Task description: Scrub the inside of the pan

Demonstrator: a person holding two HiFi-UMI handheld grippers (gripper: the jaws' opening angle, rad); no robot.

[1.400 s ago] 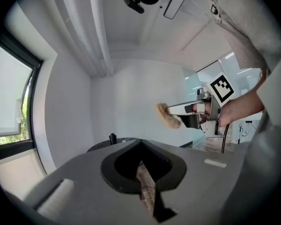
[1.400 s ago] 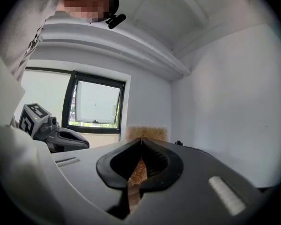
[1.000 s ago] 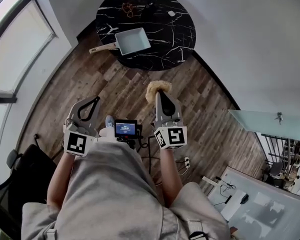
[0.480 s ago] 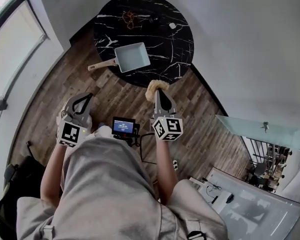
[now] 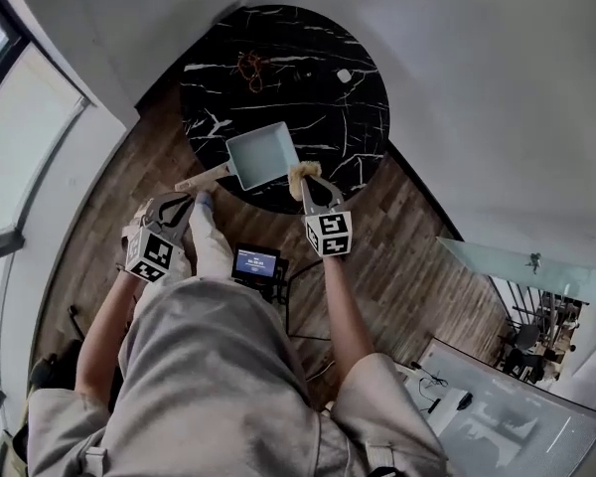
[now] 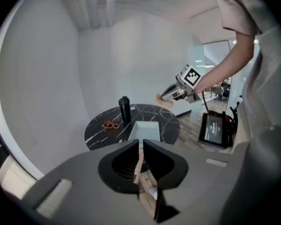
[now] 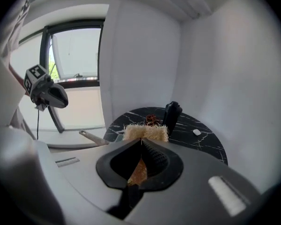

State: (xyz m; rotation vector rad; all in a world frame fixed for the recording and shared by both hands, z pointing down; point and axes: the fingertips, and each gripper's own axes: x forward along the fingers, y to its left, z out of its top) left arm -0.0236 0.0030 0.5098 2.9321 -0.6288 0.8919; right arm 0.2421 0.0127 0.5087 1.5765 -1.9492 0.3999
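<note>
A person stands over a round marble table (image 5: 328,78), where the square pan (image 5: 263,154) sits near the front edge with its handle (image 5: 204,178) pointing left. The right gripper (image 5: 307,185) clamps a straw-coloured scrubber (image 5: 303,172) just beside the pan's near corner. The left gripper (image 5: 183,204), its jaws just easing apart to a narrow, empty slit, should widen and pin the handle before scrubbing begins.

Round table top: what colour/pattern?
The table is black with white marble-like veins, best seen in the head view.
</note>
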